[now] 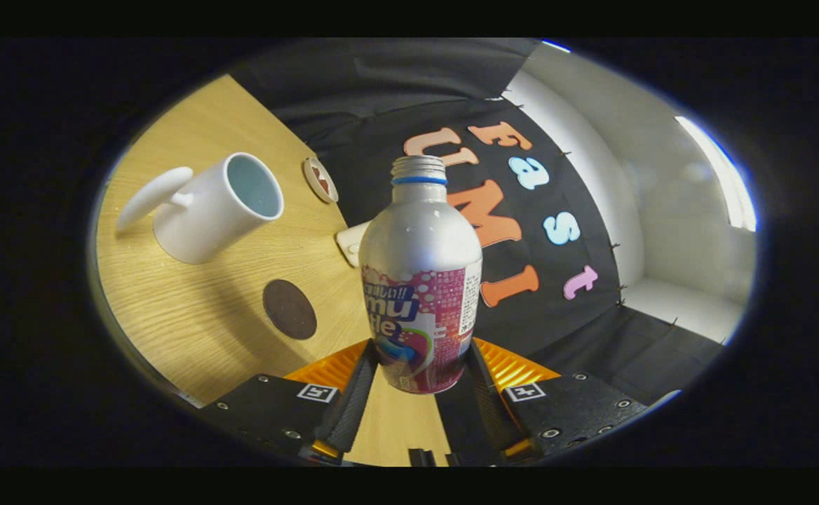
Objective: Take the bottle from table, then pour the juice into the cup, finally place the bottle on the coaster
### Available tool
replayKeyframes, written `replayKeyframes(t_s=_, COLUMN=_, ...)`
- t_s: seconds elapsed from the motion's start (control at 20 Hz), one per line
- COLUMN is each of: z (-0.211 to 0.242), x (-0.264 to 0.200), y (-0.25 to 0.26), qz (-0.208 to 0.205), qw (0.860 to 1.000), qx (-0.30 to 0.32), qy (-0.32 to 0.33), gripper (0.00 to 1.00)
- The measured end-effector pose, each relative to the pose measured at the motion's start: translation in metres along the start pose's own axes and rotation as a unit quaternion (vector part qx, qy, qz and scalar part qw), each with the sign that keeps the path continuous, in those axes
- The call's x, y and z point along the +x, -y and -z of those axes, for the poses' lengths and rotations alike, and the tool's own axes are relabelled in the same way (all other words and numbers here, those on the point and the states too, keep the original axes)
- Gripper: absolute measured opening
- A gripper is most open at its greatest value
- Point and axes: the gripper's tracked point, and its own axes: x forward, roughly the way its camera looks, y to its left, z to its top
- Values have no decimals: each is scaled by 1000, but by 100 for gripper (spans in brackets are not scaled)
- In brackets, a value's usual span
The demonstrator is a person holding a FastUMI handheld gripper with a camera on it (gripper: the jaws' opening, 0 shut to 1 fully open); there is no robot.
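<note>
A silver bottle (420, 280) with a pink label and an uncapped neck sits between my two fingers, and my gripper (420, 372) is shut on its lower body. The whole scene is tilted, with the bottle lifted off the wooden table (192, 315). A white cup (217, 207) with a handle stands on the table beyond my left finger, its mouth open and its inside pale. A dark round coaster (289, 309) lies on the table between the cup and my fingers.
A small round disc (320, 179) with a red mark lies at the table's far edge beyond the cup. A white flat object (353, 242) sits partly hidden behind the bottle. The booth's black cloth wall rises behind the table, and a white wall lies beyond it.
</note>
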Motion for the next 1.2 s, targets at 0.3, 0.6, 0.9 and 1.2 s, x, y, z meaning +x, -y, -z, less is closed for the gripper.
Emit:
replayKeyframes(t_s=0.3, z=-13, x=4, y=5, qz=12, qw=995, qx=-94, qy=27, gripper=72)
replayKeyframes(t_s=0.6, z=-16, x=16, y=1, qz=6, qw=986, qx=-163, qy=32, gripper=71)
replayKeyframes(t_s=0.9, z=-19, x=20, y=1, qz=-18, qw=978, qx=-205, qy=35, gripper=71)
replayKeyframes(t_s=1.2, z=-24, x=18, y=-1, qz=-33, qw=971, qx=-234, qy=44, gripper=71)
